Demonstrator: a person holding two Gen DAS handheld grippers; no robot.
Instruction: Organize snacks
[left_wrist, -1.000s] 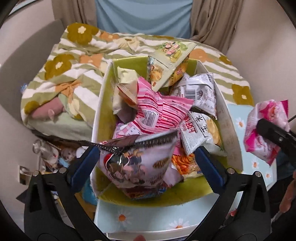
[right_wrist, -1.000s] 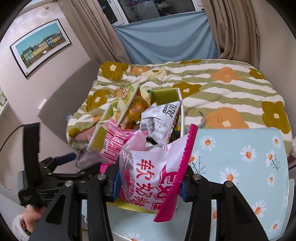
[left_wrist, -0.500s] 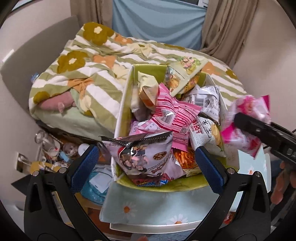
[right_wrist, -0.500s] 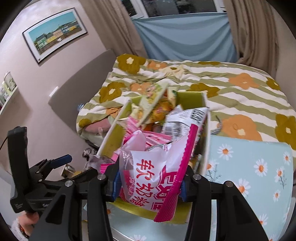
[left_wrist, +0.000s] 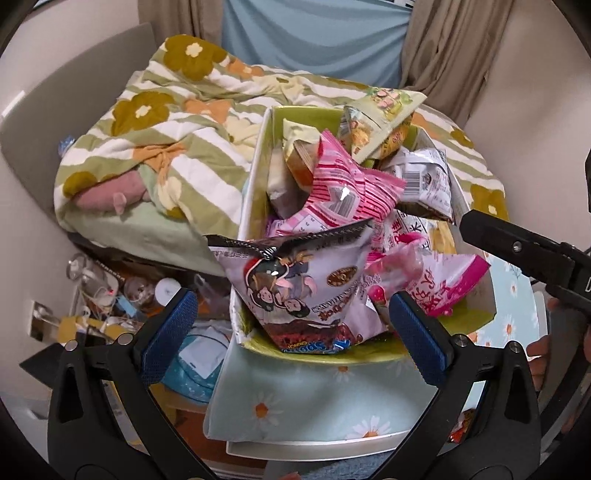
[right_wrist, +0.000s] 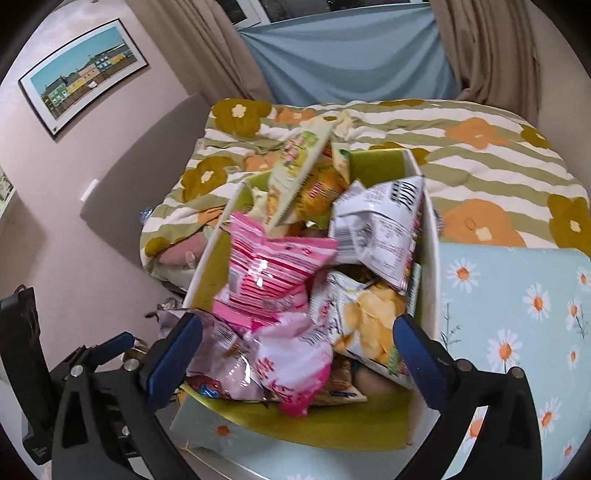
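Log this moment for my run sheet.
right tongs: just opened, empty | pink bag: dropped in box | left tongs: open

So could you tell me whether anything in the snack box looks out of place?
Yes. The box is overfilled: bags stand heaped above its rim. The purple bag hangs over the near left corner, and a green packet sticks up tilted at the back.

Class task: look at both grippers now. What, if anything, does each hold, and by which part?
Nothing is held. The left gripper and right gripper both stand open above the snack box.
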